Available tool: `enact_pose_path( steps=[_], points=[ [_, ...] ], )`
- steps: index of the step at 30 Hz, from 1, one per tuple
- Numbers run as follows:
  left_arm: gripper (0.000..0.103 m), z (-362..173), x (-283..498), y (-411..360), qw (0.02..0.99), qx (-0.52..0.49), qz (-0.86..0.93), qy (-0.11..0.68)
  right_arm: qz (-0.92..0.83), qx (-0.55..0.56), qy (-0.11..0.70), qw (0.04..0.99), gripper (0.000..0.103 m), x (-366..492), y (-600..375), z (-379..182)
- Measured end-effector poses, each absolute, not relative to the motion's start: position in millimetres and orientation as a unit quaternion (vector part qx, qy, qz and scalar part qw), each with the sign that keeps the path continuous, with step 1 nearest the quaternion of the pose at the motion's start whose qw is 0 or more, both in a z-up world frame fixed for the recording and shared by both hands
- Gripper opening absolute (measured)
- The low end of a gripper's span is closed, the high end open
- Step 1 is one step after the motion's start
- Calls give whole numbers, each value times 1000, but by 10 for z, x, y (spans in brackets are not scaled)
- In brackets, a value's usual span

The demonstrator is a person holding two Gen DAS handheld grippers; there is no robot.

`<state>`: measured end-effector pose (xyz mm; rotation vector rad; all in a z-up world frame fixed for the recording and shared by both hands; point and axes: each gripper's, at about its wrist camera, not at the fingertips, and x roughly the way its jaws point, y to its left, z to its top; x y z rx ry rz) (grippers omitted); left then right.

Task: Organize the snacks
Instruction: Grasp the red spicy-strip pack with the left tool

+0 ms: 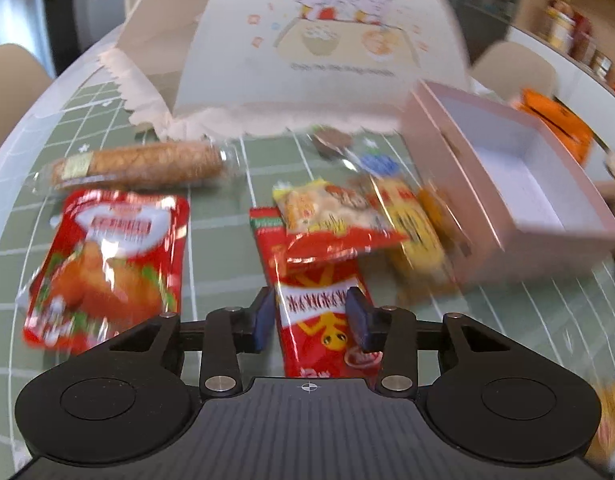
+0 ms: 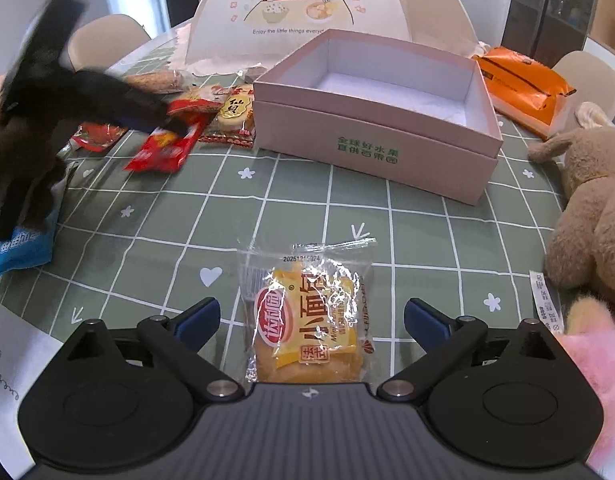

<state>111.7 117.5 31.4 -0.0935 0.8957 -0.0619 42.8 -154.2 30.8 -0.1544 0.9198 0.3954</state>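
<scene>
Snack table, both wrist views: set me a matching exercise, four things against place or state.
Things:
1. pink box
2. yellow cake packet
3. long red packet
4. orange bag

Places or states:
A. between the left gripper's fingers
B. open, nothing inside
C. behind the box
D. between the right gripper's open fingers

Pairs: 1-B, 2-D, 3-A, 4-C
</scene>
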Motion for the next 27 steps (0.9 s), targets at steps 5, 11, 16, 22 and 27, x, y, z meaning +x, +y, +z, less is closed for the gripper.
enact_pose_path(
  steps=[5, 11, 16, 22, 27],
  points=[
    [43, 360, 658, 1197, 889, -33, -58, 454, 194, -67, 445, 872, 99, 449, -1568, 284],
    [43, 553, 536, 1159, 907, -59, -33, 415, 191, -49, 461, 865, 99, 482, -1545, 196],
    [54, 376, 695, 753, 894, 44, -42, 443, 187, -59, 457, 868, 99, 436, -1529, 174],
    [72, 356, 722, 719, 895, 38, -54, 441, 182, -70, 454, 870, 99, 373, -1554, 161],
    [75, 318, 821, 947, 893, 4, -2, 450, 184, -78, 446, 872, 100, 346, -1538, 152]
  ],
)
